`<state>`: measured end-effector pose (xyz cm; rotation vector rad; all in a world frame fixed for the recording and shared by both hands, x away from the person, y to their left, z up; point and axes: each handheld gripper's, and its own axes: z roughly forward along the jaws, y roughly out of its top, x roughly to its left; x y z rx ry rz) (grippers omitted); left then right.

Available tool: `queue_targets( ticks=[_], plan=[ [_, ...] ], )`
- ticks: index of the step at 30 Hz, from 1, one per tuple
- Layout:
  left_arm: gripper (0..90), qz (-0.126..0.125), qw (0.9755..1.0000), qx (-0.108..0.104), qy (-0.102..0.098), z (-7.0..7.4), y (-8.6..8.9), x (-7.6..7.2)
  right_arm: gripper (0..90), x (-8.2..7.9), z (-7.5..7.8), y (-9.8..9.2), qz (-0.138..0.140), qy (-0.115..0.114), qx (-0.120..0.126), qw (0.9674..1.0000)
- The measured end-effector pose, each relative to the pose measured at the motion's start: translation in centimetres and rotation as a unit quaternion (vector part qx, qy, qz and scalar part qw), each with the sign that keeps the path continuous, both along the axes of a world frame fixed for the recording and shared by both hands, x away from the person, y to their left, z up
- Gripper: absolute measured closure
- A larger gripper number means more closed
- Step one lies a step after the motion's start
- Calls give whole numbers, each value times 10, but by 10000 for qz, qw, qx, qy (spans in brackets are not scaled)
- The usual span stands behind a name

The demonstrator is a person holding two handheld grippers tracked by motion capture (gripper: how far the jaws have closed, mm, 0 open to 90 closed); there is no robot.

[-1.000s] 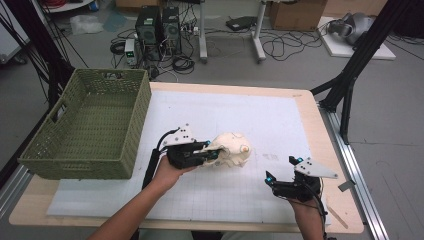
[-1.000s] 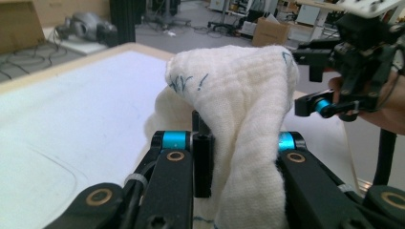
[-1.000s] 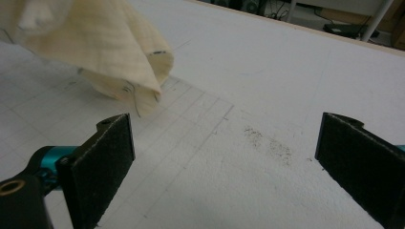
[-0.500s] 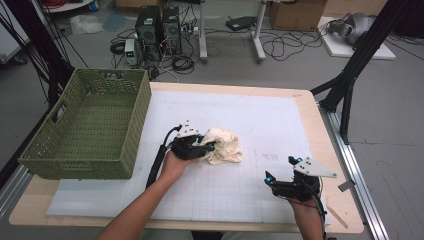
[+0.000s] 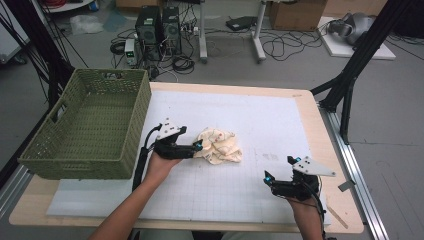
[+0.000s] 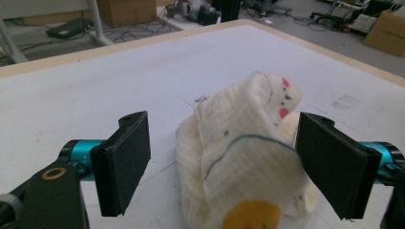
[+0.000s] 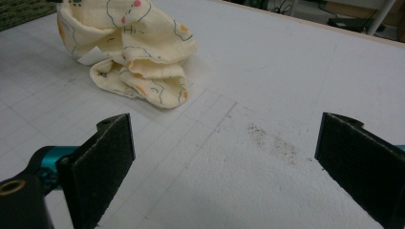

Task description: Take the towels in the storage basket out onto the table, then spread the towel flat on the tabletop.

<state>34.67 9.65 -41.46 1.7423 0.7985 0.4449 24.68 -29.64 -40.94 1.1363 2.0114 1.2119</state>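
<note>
The cream printed cloth [image 5: 218, 145] lies crumpled at centre frame on the white worktop [image 5: 280, 120], right of the green basket [image 5: 90, 125]. The left gripper [image 5: 196, 148] has just been opening: fingers wide, cloth between them, ungripped. The right gripper [image 5: 268, 178], lower right, stands fully open, empty.

- Left gripper [image 5: 198, 146]: held level, pointing toward the person's right; forearm comes in diagonally from the bottom edge. Fingers [image 6: 122, 162] have just been opening and stand wide apart.
- Right gripper [image 5: 268, 178]: low, pointing left; fingers [image 7: 102, 160] spread wide, nothing between them.
</note>
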Motion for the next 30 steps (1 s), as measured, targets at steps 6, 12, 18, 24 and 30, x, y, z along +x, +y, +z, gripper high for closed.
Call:
queue_targets(
  ticks=[6,12,18,24,30],
  plan=[
    [189,-171,9998,-18,-57,-7,21,-20,53,5,-1,5,25,31,-25,10000],
    [188,-134,9997,-150,-134,-6,31,-25,53,8,-2,6,0,61,4,10000],
    [188,-188,9997,-84,-100,-9,34,-27,53,13,-4,8,33,92,-42,9999],
    [188,-118,9998,-91,-92,-9,35,-27,53,12,-4,13,133,87,-111,9998],
    [188,-158,9998,-73,-91,-9,33,-26,52,12,-4,12,115,72,-100,9999]
  ],
)
